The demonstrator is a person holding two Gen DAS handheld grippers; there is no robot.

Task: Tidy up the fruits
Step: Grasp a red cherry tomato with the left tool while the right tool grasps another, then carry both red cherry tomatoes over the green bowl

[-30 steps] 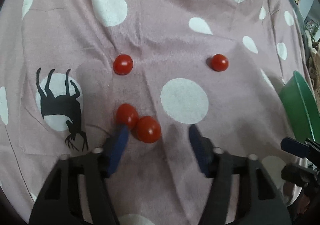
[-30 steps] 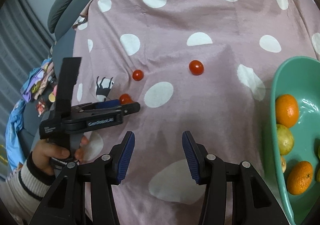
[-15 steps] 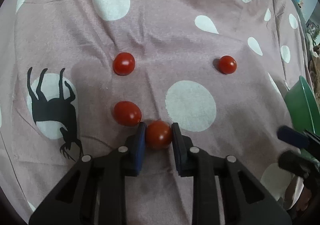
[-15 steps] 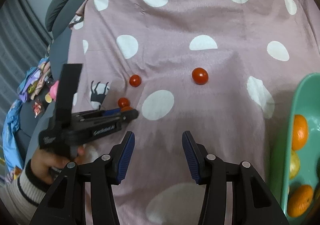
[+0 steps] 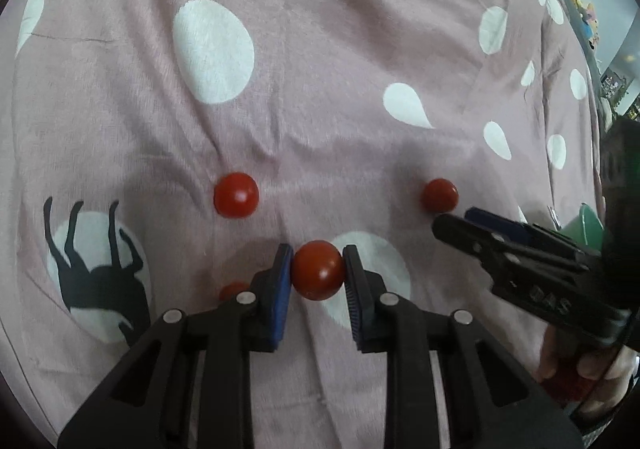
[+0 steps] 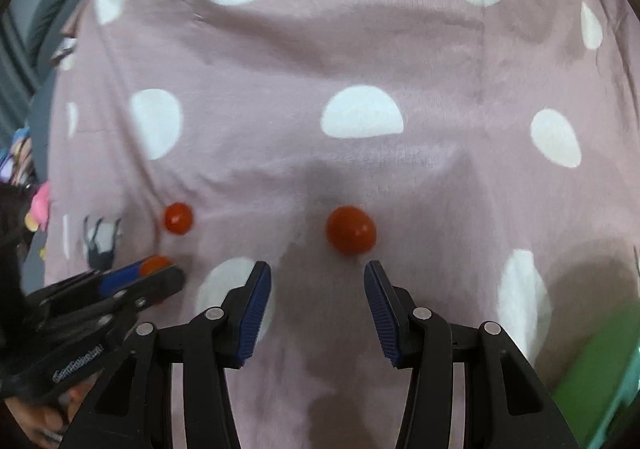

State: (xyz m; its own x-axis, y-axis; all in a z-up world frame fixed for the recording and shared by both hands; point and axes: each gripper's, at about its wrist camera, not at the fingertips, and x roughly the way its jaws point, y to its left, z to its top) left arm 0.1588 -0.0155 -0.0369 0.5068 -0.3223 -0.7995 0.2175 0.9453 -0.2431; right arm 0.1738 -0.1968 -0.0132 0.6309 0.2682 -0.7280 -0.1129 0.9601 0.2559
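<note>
Left gripper [image 5: 318,269]: jaws pinching held tomato [image 5: 318,270]. Right gripper [image 6: 316,289]: jaws spread, near tomato [image 6: 351,230] just ahead. Loose tomato [image 5: 236,195] on spotted cloth [image 5: 320,69]; green bowl [image 5: 591,227] at right edge.

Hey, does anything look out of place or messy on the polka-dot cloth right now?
Small red cherry tomatoes lie scattered loose on the pink polka-dot cloth: one, another. The left gripper grips a third tomato. Nothing looks damaged.

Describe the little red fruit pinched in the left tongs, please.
The cherry tomato is small, round, glossy red with a light glint. It sits clamped between the two blue ribbed pads of the left tongs, one pad touching each side, above the pink polka-dot cloth. Its underside is hidden.
</note>
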